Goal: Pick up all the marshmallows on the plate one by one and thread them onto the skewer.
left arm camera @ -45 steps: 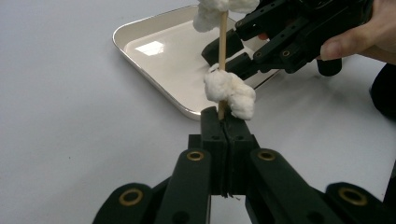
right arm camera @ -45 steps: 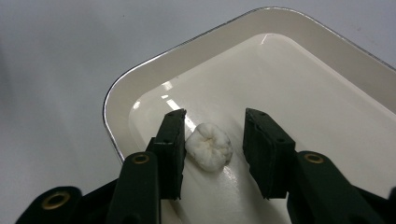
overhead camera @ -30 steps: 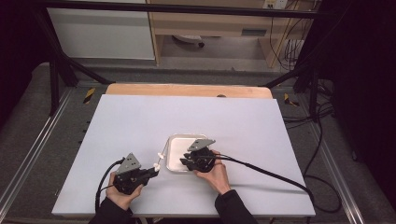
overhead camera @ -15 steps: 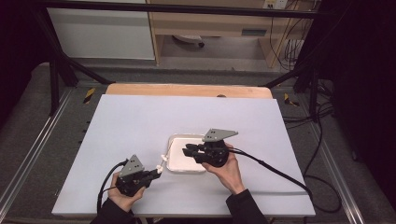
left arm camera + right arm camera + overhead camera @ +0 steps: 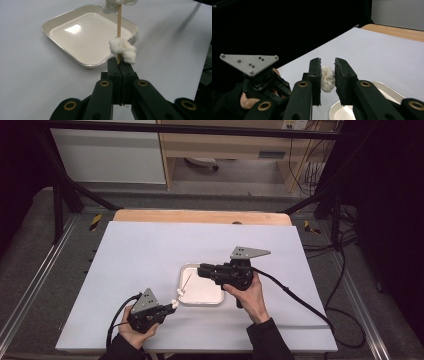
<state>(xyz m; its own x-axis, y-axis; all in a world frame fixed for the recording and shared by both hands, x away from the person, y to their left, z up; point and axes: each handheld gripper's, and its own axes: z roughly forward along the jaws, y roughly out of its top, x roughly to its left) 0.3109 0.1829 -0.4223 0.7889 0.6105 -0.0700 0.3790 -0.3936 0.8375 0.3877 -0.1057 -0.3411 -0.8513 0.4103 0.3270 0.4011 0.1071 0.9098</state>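
right gripper (image 5: pixel 327 77) up off tray (image 5: pixel 186 296), jaws just closing, pinching a marshmallow (image 5: pixel 327 79) | left gripper (image 5: pixel 120 65) clamps skewer (image 5: pixel 119 22) beside tray | I thread next

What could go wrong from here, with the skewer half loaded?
1. The right gripper pinches a soft white piece by its sides; it could squash or slip out above the tray.
2. The left gripper is shut on only the very end of the thin skewer, so pressing the piece onto the tip could tilt or snap it.
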